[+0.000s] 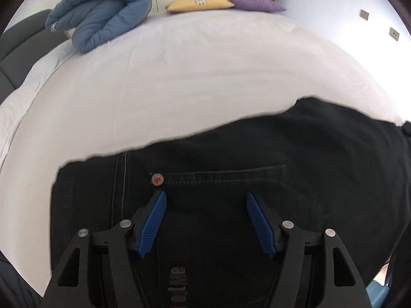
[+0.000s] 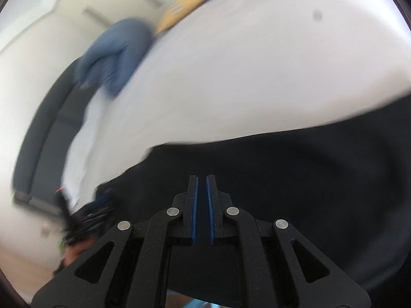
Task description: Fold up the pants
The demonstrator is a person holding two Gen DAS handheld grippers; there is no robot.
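Note:
Black pants (image 1: 244, 154) lie on the white bed sheet (image 1: 179, 77), with a back pocket seam and a small copper rivet (image 1: 157, 179) showing. My left gripper (image 1: 206, 197) is open just above the pants, its blue pads (image 1: 154, 220) spread wide below the pocket. In the blurred right wrist view, my right gripper (image 2: 202, 179) has its blue pads (image 2: 210, 205) nearly together over the black pants (image 2: 295, 179); a dark strip fills the narrow gap, and I cannot tell if fabric is pinched there.
A rolled blue duvet (image 1: 102, 15) lies at the bed's far left. A yellow cushion (image 1: 200, 2) and a purple cushion (image 1: 254, 2) sit at the far edge. A dark upholstered bed frame (image 1: 23, 46) runs along the left. Wardrobe doors and a wall stand behind.

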